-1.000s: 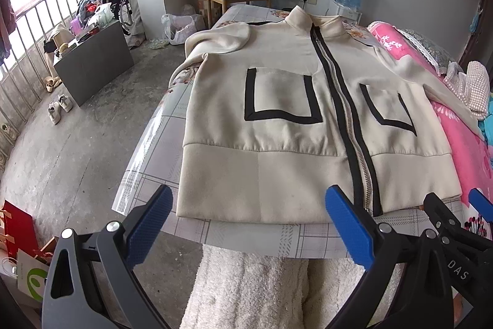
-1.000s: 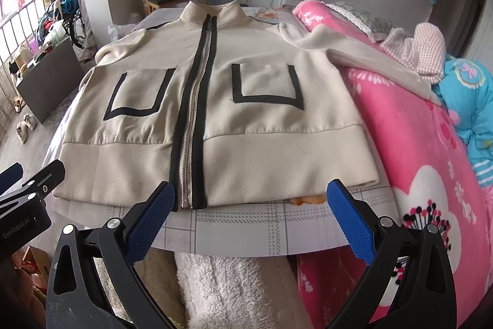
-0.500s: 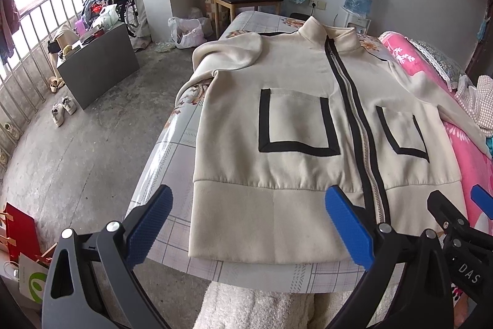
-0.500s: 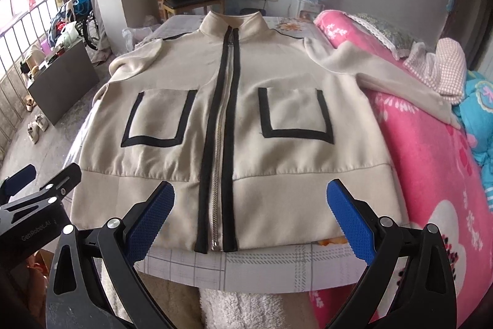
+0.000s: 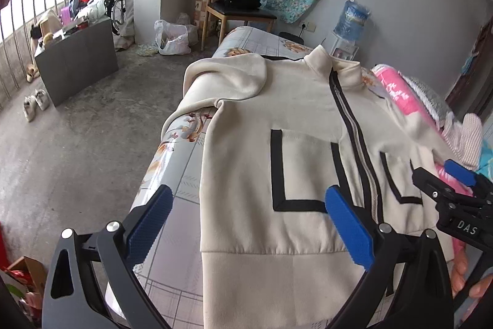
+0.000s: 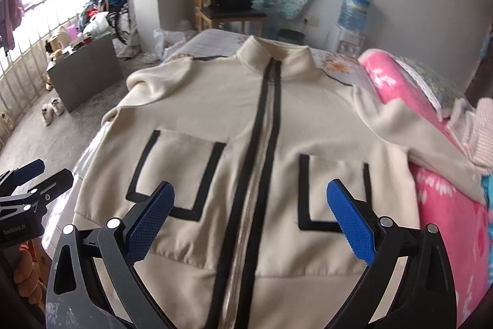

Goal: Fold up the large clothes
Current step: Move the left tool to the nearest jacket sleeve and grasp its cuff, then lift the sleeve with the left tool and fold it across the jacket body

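A cream zip jacket (image 5: 295, 119) with black trim and two outlined pockets lies flat, front up, on the table; it also shows in the right wrist view (image 6: 246, 119). Its left sleeve (image 5: 228, 76) is folded back near the shoulder; its right sleeve (image 6: 409, 128) stretches onto the pink bedding. My left gripper (image 5: 246, 215) is open and empty, above the jacket's lower left part. My right gripper (image 6: 249, 212) is open and empty, above the zip near the hem. Each gripper shows at the edge of the other's view.
The table (image 5: 172, 175) has a checked floral cover. Pink bedding (image 6: 443, 205) lies to the right, with a checked cloth (image 6: 474, 132). A wooden chair (image 5: 237, 5), a water dispenser (image 5: 351, 21) and a grey cabinet (image 5: 77, 58) stand beyond on the concrete floor.
Both grippers have moved forward, from before the table's front edge to above the jacket's lower half. Both stayed open. The jacket has not moved.
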`<state>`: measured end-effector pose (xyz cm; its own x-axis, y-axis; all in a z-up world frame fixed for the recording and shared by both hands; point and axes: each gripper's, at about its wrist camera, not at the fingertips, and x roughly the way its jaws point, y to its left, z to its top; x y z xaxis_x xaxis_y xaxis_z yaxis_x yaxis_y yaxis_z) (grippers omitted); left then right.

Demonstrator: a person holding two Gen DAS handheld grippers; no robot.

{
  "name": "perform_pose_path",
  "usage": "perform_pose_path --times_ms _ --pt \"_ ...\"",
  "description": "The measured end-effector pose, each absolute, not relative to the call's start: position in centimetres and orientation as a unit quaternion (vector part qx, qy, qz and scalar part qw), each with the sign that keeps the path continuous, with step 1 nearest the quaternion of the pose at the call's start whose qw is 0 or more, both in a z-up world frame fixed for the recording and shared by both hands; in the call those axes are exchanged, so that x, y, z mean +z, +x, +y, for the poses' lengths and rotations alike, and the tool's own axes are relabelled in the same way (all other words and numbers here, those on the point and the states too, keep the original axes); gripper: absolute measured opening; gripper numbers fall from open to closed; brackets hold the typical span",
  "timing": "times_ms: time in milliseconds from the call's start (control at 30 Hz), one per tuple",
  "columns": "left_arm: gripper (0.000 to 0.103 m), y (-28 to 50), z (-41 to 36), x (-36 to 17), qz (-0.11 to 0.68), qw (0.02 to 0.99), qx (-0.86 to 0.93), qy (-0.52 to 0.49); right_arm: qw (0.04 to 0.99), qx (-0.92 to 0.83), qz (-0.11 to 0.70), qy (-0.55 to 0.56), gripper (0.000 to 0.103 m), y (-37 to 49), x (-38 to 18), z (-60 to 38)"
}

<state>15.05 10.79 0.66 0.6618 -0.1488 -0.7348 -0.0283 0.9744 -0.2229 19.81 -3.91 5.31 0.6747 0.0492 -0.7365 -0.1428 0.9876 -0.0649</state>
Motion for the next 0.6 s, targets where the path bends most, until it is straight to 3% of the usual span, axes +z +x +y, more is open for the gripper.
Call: perform_pose_path --times_ms 133,367,500,600 --pt "0.097 16.6 14.0 0.5 0.399 0.905 -0.017 -0.146 0.916 0.100 0.380 -0.083 0.095 22.8 4.7 -1.6" --pt "0.097 20.9 21.6 -0.4 0.375 0.891 0.005 -0.258 0.894 0.155 0.415 -0.058 0.095 28.1 1.9 1.5" --pt "0.097 25.7 26.7 -3.7 0.424 0.847 0.046 -0.318 0.885 0.162 0.432 -0.066 0.094 29.6 0.4 2.6" --pt "0.097 28.4 30.4 -8.2 0.464 0.774 0.053 -0.428 0.880 0.164 0.440 -0.071 0.094 30.1 -0.4 3.0"
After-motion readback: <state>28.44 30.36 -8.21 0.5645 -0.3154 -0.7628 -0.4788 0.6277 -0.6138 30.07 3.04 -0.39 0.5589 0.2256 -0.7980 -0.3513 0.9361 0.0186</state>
